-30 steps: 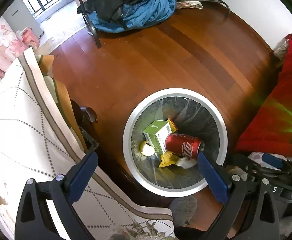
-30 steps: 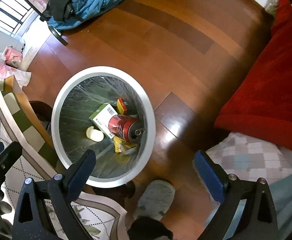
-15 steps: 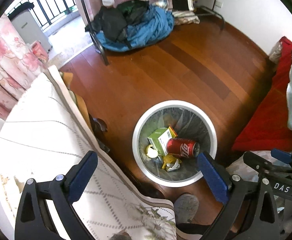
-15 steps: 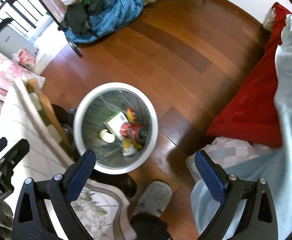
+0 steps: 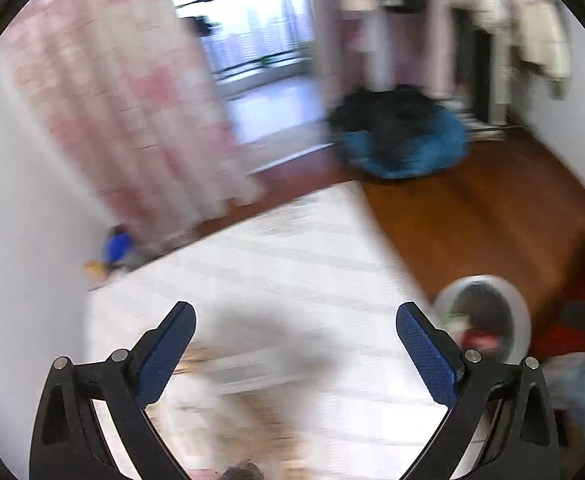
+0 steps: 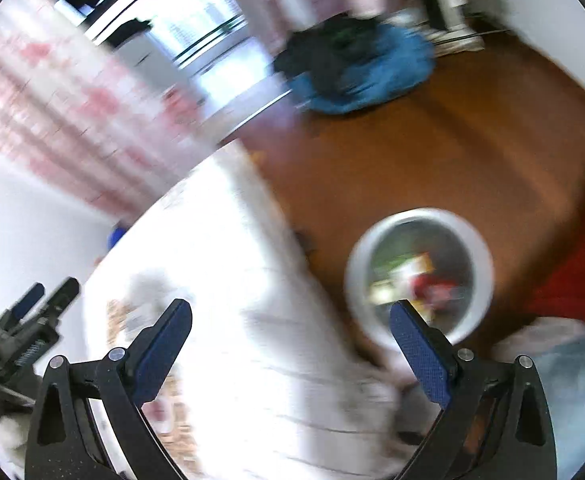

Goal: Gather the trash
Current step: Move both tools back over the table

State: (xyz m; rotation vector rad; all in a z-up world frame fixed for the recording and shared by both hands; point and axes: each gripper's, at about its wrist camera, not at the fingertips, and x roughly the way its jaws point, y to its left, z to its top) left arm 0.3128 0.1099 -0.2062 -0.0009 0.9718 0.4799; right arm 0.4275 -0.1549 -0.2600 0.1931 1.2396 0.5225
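Left wrist view: my left gripper (image 5: 296, 354) gapes wide and empty over the white tabletop (image 5: 292, 256); the trash bin (image 5: 482, 322) sits near right, already holding litter.

Right wrist view: my right gripper (image 6: 292, 346) is likewise spread, empty; the blurred bin (image 6: 420, 276) shows a red can (image 6: 432, 286). Whether anything remains to collect, I can't tell.

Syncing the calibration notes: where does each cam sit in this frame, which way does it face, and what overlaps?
Left wrist: on the left gripper, looking along its open fingers across the white table toward the curtain; bin at lower right. Only its own fingers show.
Right wrist: on the right gripper, angled down over the table edge and bin; fingers open, the left gripper at far left.
Shared: table, bin, blue pile, wood floor. Both heavily blurred.
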